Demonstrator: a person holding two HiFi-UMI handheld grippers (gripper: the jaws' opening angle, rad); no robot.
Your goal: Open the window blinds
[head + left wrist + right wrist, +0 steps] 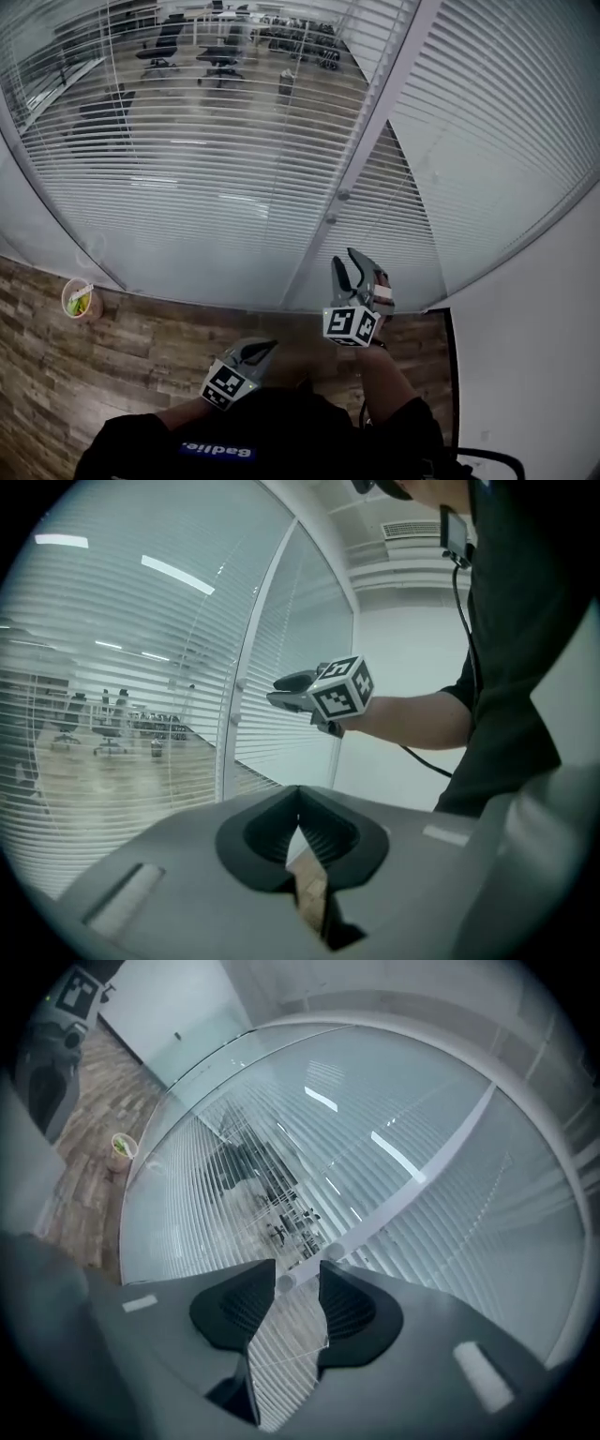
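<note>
White frame post (375, 131) just ahead of right gripper (351, 266), jaws apart, empty; left gripper (262, 349) closed, empty.

No legible text, not even on blinds (206, 187).

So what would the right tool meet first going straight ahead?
Probably the round knob on the white post between the blinds, seen in the gap of the open right tool; depth is unclear.

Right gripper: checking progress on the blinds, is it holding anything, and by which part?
Nothing: the right gripper is open, with only the blinds seen beyond its jaws.
</note>
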